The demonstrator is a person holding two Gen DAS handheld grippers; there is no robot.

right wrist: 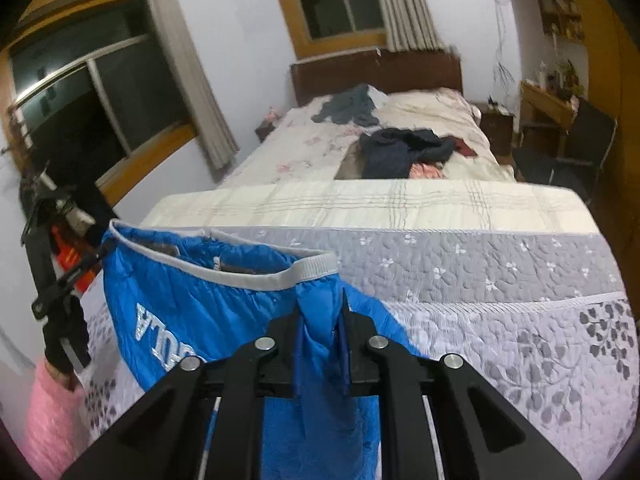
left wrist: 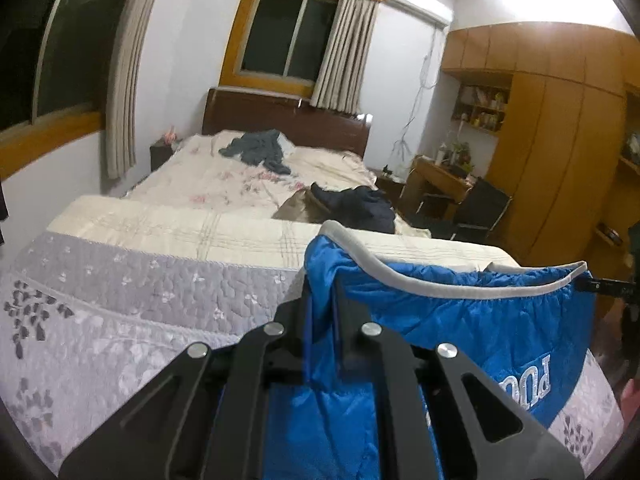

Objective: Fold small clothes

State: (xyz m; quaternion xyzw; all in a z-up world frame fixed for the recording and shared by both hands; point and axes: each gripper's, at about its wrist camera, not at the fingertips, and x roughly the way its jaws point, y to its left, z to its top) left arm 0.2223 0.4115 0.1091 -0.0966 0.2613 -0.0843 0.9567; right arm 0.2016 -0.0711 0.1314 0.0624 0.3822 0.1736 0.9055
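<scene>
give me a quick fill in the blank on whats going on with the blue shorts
1. The blue shorts are held up by ____ grippers at once.
2. The waistband trim is ____ in colour.
3. The left gripper is ____ on the shorts.
4. Under the shorts lies a quilted bedspread with a ____ pattern.

Missing words: two; grey; shut; leaf

A bed (right wrist: 460,208) covered in quilts.
A grey leaf-print quilt (right wrist: 500,320) lies nearest; dark clothes (right wrist: 400,150) and a grey-blue garment (right wrist: 348,110) lie farther back.

Bed (left wrist: 208,184) with brown headboard (left wrist: 280,116) at 12 o'clock; dark curtained windows (left wrist: 284,36) behind; wooden wardrobe (left wrist: 560,140) at 2 o'clock.
</scene>
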